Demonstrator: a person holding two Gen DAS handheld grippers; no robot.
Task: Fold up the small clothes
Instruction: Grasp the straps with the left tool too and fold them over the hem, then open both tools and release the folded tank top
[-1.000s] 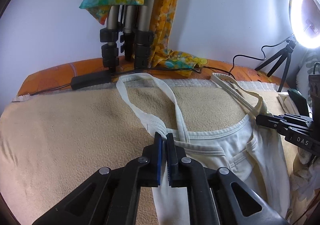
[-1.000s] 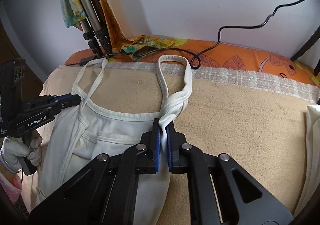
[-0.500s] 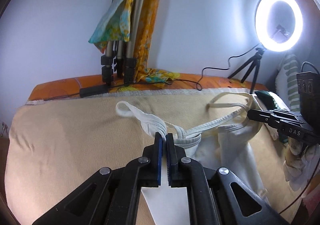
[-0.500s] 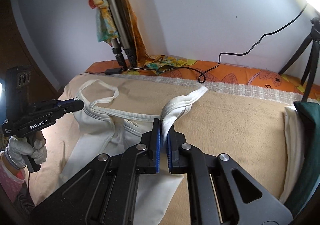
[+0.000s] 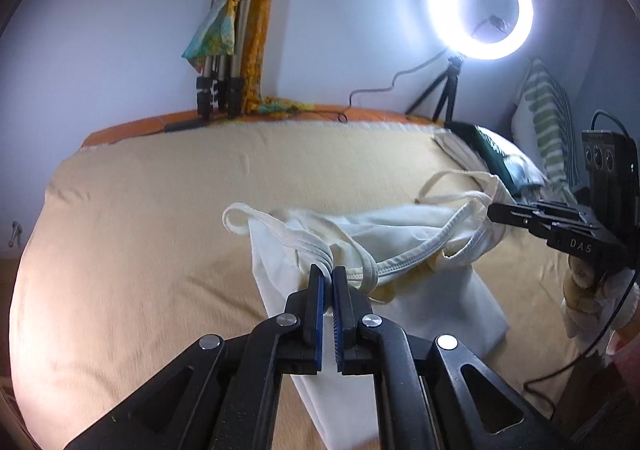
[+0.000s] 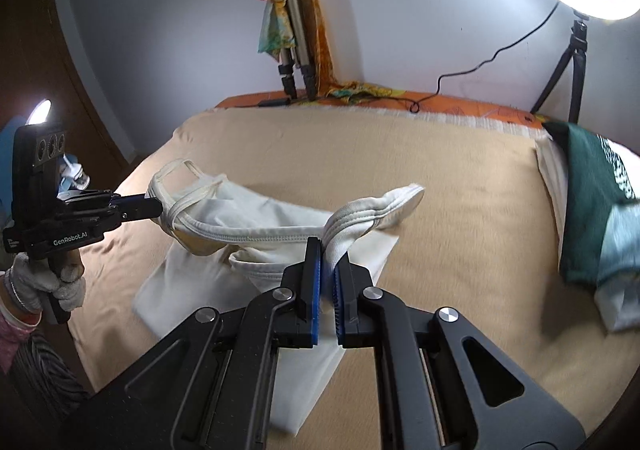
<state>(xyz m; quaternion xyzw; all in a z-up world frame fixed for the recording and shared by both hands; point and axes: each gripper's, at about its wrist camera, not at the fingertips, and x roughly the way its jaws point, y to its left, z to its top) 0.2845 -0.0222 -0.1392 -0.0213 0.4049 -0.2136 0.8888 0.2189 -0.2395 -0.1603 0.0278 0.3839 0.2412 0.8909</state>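
Straps are what both grippers are pinching, one each, with the top (image 5: 400, 234) hanging between them over the blanket (image 5: 140, 218).

Left gripper (image 5: 327, 282) is sitting with its jaws nearly closed on the bunched left strap (image 5: 296, 240), only a thin slit showing between the blue pads. From there the neckline is running rightward to the right gripper (image 5: 494, 212), whose tips are clamped at the other strap (image 5: 452, 186); I cannot tell from that view how tight they are. In its own view the right gripper (image 6: 328, 250) is closed to a narrow gap on thick folded strap cloth.

Top's upper edge is lying crosswise, gripper to gripper, while the body is trailing down toward the near edge, its hem resting on the blanket. Both grippers are equally placed, one per shoulder, so the coming fold looks to me like a joint one: shoulders carried along the garment's length, toward or over the hem. Folded clothes (image 6: 588, 202) are lying at the far right, well apart.
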